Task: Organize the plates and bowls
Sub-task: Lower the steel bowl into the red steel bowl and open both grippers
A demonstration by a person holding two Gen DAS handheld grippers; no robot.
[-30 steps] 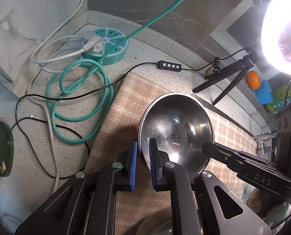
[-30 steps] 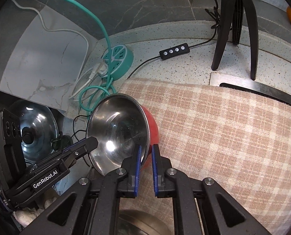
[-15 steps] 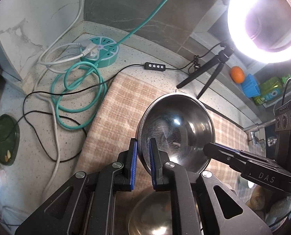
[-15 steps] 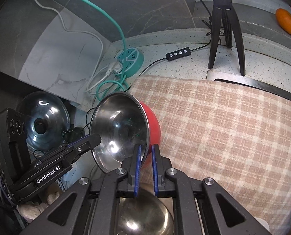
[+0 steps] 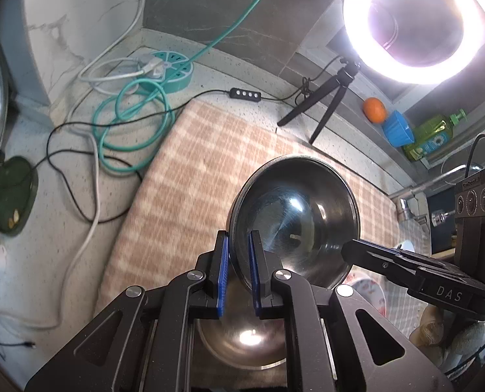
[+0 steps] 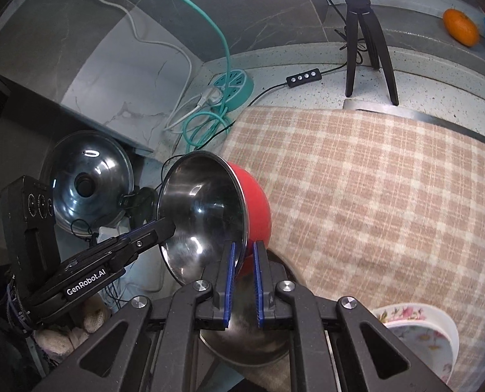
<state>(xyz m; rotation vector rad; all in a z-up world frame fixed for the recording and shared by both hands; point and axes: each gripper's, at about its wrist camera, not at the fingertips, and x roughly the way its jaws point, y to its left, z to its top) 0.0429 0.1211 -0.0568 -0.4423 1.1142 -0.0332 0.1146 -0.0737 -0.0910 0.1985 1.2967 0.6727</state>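
Both grippers held one bowl between them. The left gripper (image 5: 239, 272) was closed on the near-left rim of the red-and-steel bowl (image 5: 294, 219), one blue pad inside and one outside; the right gripper (image 6: 242, 277) clamped the opposite rim of the same bowl (image 6: 206, 212), whose red outer wall showed only in the right wrist view. The bowl was tilted, its polished inside turned toward the left wrist camera, and it hung clear above the checked cloth (image 6: 373, 179) that covered the desk (image 5: 63, 228).

Step in hand, as judged: carrying the bowl to a stack. A second steel bowl (image 5: 245, 339) lay upright just beneath both grippers, and a floral plate (image 6: 418, 330) lay at the near right edge of the cloth.

The next move would call for levelling the held bowl, centring it over the lower one, and lowering it evenly with both grippers before either let go; an uneven release could tip it.

Legible writing: "DAS" on the right gripper's body as seen from the left wrist, and "GenRobot.AI" on the left gripper's body as seen from the right wrist. The label on the green bottle (image 5: 435, 134) at far right could not be read.
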